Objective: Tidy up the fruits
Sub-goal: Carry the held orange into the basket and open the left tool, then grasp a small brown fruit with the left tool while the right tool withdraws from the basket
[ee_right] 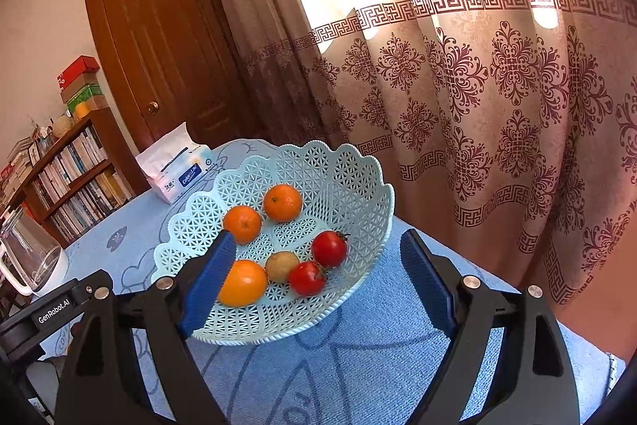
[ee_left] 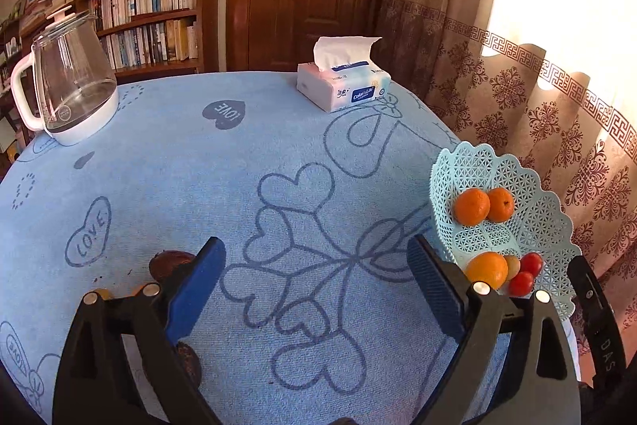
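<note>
Left wrist view shows the left gripper point(ee_left: 316, 289) with its jaws wide apart over bare blue cloth point(ee_left: 191, 162), nothing between them. Two dark brown fruits point(ee_left: 169, 263) lie on the cloth beside its left finger, one near the fingertip and another lower down, both partly hidden; what kind they are I cannot tell. The basket point(ee_left: 537, 218) sits well to the right at the table edge.

Seen from the right wrist, the right gripper point(ee_right: 316, 285) hovers in front of the basket point(ee_right: 302, 162), jaws also apart and empty. Inside lie three oranges point(ee_right: 282, 202), two tomatoes point(ee_right: 329, 248) and a small tan fruit point(ee_right: 282, 266).

The brown fruits look small, round and wrinkled, so likely light and firm-shelled, prone to roll on the cloth. A grip across the widest middle, pads square on either side, should hold; gentle pressure, since the shell may crack. The tomatoes are soft and would bruise if fruit is dropped on them.
</note>
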A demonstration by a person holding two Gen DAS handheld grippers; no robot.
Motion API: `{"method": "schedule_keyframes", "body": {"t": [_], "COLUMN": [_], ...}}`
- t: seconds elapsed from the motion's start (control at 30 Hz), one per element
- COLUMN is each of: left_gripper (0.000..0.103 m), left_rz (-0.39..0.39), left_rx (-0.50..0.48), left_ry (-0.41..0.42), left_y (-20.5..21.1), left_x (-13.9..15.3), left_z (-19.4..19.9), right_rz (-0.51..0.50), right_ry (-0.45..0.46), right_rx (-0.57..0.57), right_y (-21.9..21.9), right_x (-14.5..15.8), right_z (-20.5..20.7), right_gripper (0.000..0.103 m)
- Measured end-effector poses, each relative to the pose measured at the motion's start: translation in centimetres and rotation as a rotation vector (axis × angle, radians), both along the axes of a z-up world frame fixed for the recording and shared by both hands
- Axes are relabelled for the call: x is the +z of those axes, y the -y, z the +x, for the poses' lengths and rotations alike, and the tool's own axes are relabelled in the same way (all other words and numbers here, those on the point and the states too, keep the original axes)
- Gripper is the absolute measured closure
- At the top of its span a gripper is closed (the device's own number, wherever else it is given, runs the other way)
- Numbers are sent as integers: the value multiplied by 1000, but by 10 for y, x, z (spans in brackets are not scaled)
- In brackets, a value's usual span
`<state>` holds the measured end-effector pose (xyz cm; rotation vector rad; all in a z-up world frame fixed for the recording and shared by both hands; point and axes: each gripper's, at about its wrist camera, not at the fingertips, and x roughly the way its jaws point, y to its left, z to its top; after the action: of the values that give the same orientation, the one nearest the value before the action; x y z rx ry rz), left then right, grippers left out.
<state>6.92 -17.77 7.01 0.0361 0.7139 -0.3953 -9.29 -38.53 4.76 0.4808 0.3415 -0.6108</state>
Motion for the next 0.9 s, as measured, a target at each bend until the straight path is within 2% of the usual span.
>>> {"method": "schedule_keyframes", "body": {"t": [0.6,0.9], "left_gripper": [11,11], "left_rz": [5,18], "left_rx": [183,264], "left_ry": [-6,-39], "left_y": [-90,-127], "left_x": [-3,-15], "left_z": [-5,-2], "right_rz": [-13,-13], "right_ry": [6,7], "right_rx": [8,8], "right_y": [-4,-4], "right_x": [1,1], "right_z": [-1,-1], "right_gripper": [16,16]}}
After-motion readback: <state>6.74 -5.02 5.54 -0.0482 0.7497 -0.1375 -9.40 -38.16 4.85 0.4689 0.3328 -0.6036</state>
